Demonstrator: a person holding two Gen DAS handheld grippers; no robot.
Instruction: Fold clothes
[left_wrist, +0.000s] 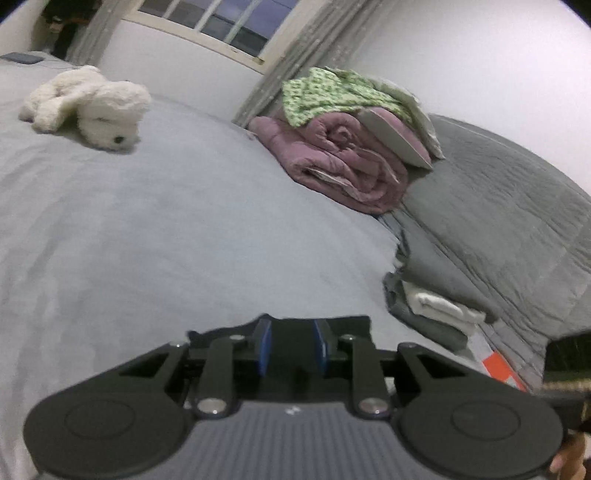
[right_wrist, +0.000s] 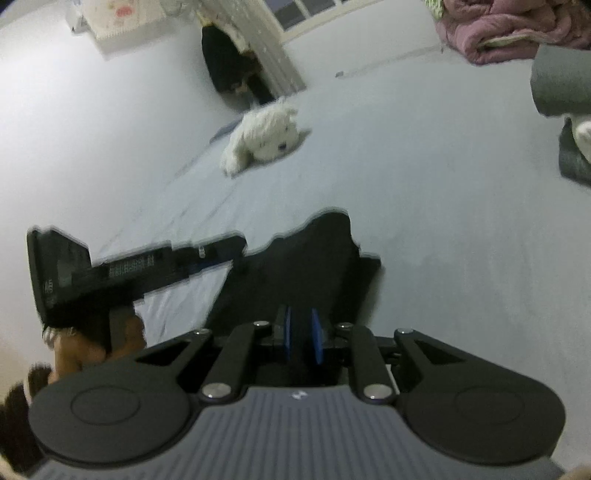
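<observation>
Between the blue pads of the right gripper (right_wrist: 300, 341), nearly pressed together, a black garment (right_wrist: 314, 266) is pinched; it stretches leftward across the pale grey bed sheet (right_wrist: 443, 221) to the left gripper (left_wrist: 289, 345), whose pads, set slightly wider, also clamp the dark cloth. A hand (right_wrist: 92, 347) grips the left tool's handle. Farther off lies a white plush dog (left_wrist: 92, 107). To the right, a rolled mauve blanket (left_wrist: 343, 162) bears a green patterned cloth (left_wrist: 325, 96), beside a grey quilt (left_wrist: 498, 206) and folded clothes (left_wrist: 436, 314).
</observation>
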